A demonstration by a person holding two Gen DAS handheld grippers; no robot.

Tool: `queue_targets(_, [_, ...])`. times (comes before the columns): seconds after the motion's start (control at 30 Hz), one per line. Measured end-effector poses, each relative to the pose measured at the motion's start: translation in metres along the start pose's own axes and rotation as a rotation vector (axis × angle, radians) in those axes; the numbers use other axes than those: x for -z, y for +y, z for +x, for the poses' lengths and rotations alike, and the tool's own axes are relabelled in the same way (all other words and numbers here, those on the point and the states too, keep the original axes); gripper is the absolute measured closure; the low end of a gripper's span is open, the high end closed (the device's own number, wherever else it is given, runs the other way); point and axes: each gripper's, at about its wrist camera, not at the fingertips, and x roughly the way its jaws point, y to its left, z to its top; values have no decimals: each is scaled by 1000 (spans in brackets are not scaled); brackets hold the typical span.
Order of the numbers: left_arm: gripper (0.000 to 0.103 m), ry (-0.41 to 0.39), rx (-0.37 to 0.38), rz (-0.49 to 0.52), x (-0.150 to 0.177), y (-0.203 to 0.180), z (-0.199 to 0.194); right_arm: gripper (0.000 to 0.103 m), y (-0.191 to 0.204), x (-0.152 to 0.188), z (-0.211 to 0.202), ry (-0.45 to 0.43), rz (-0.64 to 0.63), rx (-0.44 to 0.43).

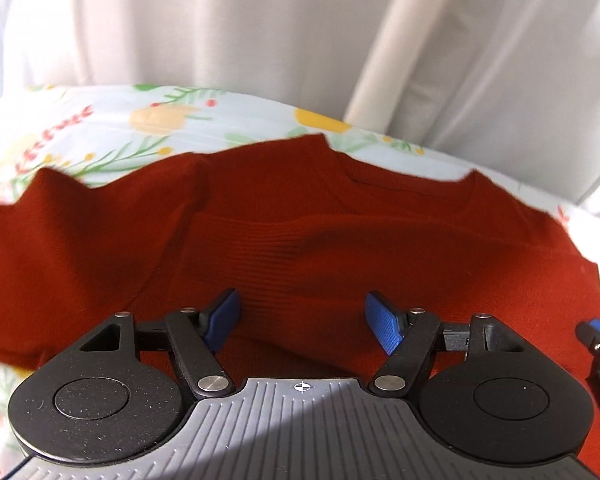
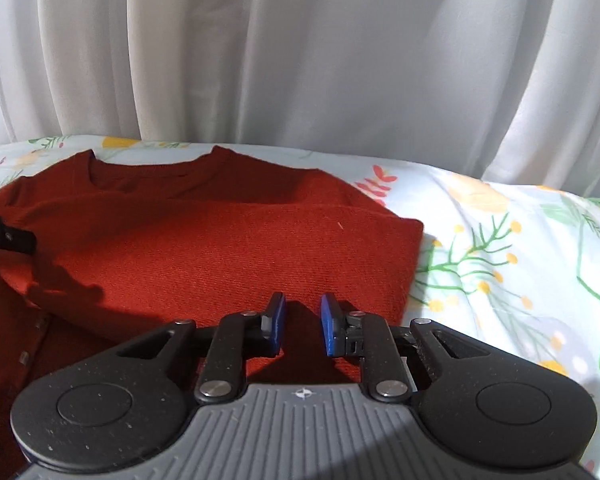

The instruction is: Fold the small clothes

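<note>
The rust-red cardigan (image 2: pixel 220 248) lay flat on the floral bedsheet (image 2: pixel 500 248), neckline toward the white curtain (image 2: pixel 300 60), its 1 side panel apparently folded inward so the right edge ran straight; this looked like a mid-fold stage. The left gripper (image 1: pixel 302 322) hovered over the cardigan's middle, fingers wide apart and empty; the right gripper (image 2: pixel 303 324) sat over the cardigan's near edge, fingers a narrow gap apart, gripping nothing I could see. A row of buttons (image 2: pixel 32 340) showed at the cardigan's left; to the cardigan's right the sheet was bare, giving room to swing cloth.
</note>
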Motion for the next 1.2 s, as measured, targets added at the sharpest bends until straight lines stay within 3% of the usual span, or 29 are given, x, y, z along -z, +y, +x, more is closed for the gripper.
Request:
queue_targets(0.07, [28,-31,29,-117,3,30,-14,85,-6,-4,0,29,60,-19])
queue_targets(0.13, [24,-55,59,-305,7,75,-33,85,-15,-10,-5,71,145,-55])
queue_targets(0.23, [20,-134,83,-597,15,159,-67,83,-30,-6,-22,91,299,-190])
queue_targets(0.37, [21,-276,-23,-911,33,271,-108,81,-35,14,-42,125,383,-270])
queue_targets(0.53, [39,-273,-200,-1170,67,365,-117,81,-38,25,-48,155,439,-291])
queue_targets(0.6, [52,-295,-191,-1212,76,382,-113,81,-35,24,-48,157,433,-288])
queue_targets(0.67, [56,-316,-144,-1236,76,392,-108,81,-33,21,-46,160,420,-283])
queue_targets(0.83, [73,-350,-113,-1271,64,404,-91,81,-24,13,-44,164,401,-283])
queue_targets(0.9, [86,-349,-110,-1290,63,410,-85,81,-20,10,-43,164,387,-290])
queue_targets(0.97, [94,-353,-109,-1306,66,418,-81,80,-17,8,-44,162,376,-292])
queue_targets(1.1, [94,-372,-71,-1357,75,427,-81,80,-16,7,-45,162,380,-285])
queue_targets(1.2, [95,-379,-99,-1280,70,420,-88,80,-17,7,-45,164,383,-279])
